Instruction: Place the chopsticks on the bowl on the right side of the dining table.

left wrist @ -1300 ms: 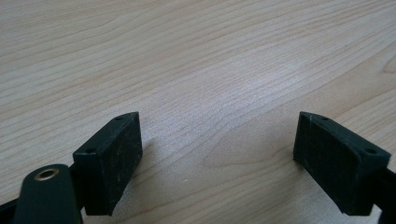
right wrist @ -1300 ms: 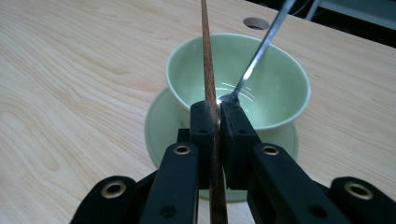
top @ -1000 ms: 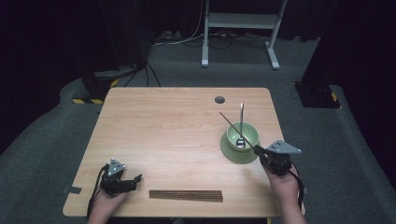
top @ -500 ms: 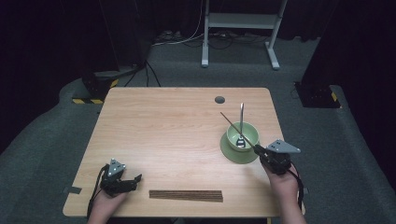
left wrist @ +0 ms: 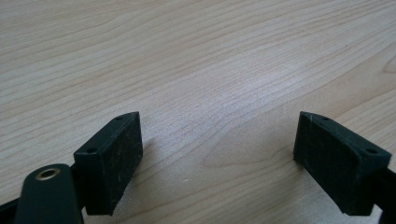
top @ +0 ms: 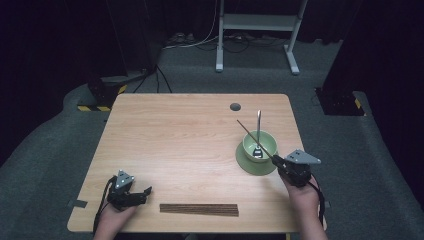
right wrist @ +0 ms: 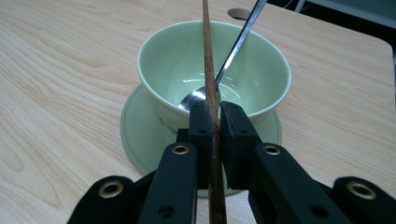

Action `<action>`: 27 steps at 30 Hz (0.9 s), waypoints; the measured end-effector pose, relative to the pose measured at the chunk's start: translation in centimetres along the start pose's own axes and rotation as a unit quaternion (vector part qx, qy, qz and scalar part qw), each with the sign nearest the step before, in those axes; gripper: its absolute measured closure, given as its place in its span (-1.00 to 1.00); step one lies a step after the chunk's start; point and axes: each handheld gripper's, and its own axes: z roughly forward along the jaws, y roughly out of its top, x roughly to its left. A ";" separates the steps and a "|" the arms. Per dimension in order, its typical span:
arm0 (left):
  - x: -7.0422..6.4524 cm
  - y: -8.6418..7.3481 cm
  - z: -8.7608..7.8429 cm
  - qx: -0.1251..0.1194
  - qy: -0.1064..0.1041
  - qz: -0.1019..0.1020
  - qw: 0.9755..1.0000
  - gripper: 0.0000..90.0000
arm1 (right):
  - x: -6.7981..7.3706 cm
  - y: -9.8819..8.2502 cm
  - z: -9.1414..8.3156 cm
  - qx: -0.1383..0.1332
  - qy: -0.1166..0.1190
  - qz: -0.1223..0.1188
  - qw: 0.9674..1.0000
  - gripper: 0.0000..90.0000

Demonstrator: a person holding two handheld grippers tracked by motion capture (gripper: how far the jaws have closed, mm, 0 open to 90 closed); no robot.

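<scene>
On dark grey carpet, with a white metal frame (top: pixel 257 30) at 12 o'clock and cables on the floor behind: one pale wooden table (top: pixel 200 150) with a small round grommet (top: pixel 235 106) near its far edge. At about 4 o'clock on the tabletop: green bowl (top: pixel 259 145) on a matching saucer (top: pixel 247 165), a metal spoon (top: pixel 258 125) standing in it, handle toward 12. Right gripper (top: pixel 278 161), just beside the saucer at its 4 o'clock, jaws pressed together on one brown chopstick (top: pixel 255 140). The chopstick's long axis runs from the pads across the bowl, free end raised and pointing toward 10 to 11 o'clock. At 6 o'clock near the front edge: a flat strip of dark chopsticks (top: pixel 199 209), lying 3-to-9. Left gripper (top: pixel 145 192), at 7 o'clock, jaws spread wide over bare wood, pointing toward 3.
</scene>
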 end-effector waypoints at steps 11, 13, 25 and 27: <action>-0.1 0.0 0.0 -0.001 0.001 0.001 1.000 -0.65 | 0.1 0.2 -0.4 -0.010 0.003 0.007 1.000 0.60; 0.0 0.0 0.0 0.000 0.000 0.000 1.000 -0.65 | 0.3 0.4 -0.6 -0.015 0.006 0.006 1.000 0.52; 0.0 0.0 0.0 0.000 0.003 -0.001 1.000 -0.66 | 5.4 2.0 -0.3 -0.025 0.064 -0.025 0.997 0.11; 0.0 0.0 0.0 0.000 0.002 -0.002 1.000 -0.66 | 6.3 2.0 0.1 -0.022 0.074 -0.032 0.997 0.07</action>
